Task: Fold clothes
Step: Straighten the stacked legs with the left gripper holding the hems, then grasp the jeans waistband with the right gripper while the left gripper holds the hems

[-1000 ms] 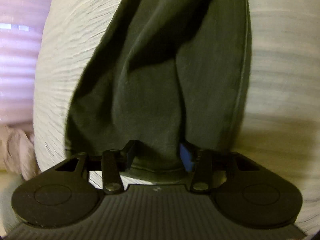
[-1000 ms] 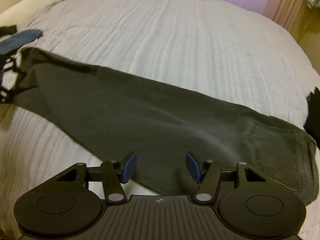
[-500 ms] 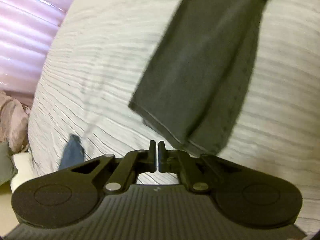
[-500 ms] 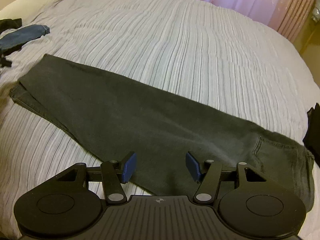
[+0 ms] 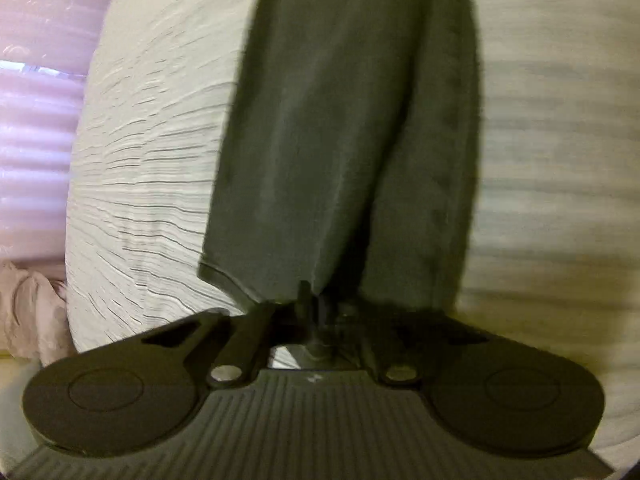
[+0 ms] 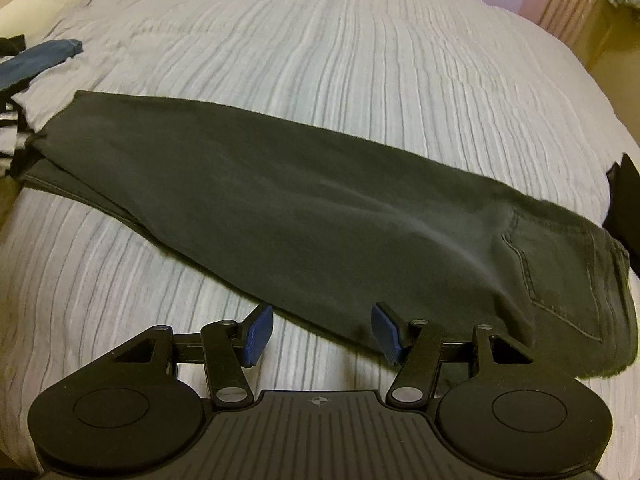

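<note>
Your left gripper is clamped on the hem of the dark trousers, which lie lengthwise across the bed. Your right gripper hangs open, empty, over their near edge. Lift the hem clear, then carry it evenly toward the waistband at the right.

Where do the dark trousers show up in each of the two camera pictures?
Left wrist view: the trousers run down the middle, leg ends at the shut left gripper.
Right wrist view: the trousers lie slantwise across the middle, waist at right.
Shared landmark: the pale ribbed bedspread underneath.
</note>
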The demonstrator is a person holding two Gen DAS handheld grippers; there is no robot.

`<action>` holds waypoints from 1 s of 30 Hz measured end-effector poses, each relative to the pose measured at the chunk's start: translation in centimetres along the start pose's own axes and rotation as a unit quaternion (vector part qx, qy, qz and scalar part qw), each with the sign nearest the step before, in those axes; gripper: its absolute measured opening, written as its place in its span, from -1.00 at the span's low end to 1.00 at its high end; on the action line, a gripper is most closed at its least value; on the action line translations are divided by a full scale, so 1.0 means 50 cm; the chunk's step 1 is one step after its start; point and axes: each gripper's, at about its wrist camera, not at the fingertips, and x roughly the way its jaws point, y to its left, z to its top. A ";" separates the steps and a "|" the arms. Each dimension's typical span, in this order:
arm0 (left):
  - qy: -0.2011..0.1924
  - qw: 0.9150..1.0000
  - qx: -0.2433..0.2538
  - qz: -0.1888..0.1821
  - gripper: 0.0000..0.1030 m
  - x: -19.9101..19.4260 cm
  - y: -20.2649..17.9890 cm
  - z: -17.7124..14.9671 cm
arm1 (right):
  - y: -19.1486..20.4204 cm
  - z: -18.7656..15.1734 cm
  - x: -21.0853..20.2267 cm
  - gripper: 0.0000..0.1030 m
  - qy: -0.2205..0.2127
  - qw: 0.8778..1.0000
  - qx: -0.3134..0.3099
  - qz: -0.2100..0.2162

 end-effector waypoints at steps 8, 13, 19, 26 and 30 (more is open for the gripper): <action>-0.006 0.999 -0.031 -0.023 -0.98 -0.090 -0.006 -0.034 | -0.013 -0.016 0.003 0.13 0.010 1.000 0.022 -0.012; 0.029 0.999 -0.004 -0.038 -0.94 -0.013 -0.078 -0.030 | -0.009 -0.025 0.010 0.13 0.019 0.999 0.044 -0.003; 0.037 0.999 -0.018 -0.030 -0.80 -0.041 -0.050 -0.036 | -0.057 -0.062 -0.011 0.13 0.027 0.994 0.100 -0.020; 0.043 0.997 -0.041 -0.040 -0.71 -0.104 -0.008 -0.023 | -0.192 -0.103 -0.040 0.13 0.013 0.970 0.234 -0.057; 0.023 0.997 -0.069 -0.038 -0.61 -0.115 0.029 0.045 | -0.262 -0.091 -0.069 0.13 -0.011 0.975 0.212 -0.071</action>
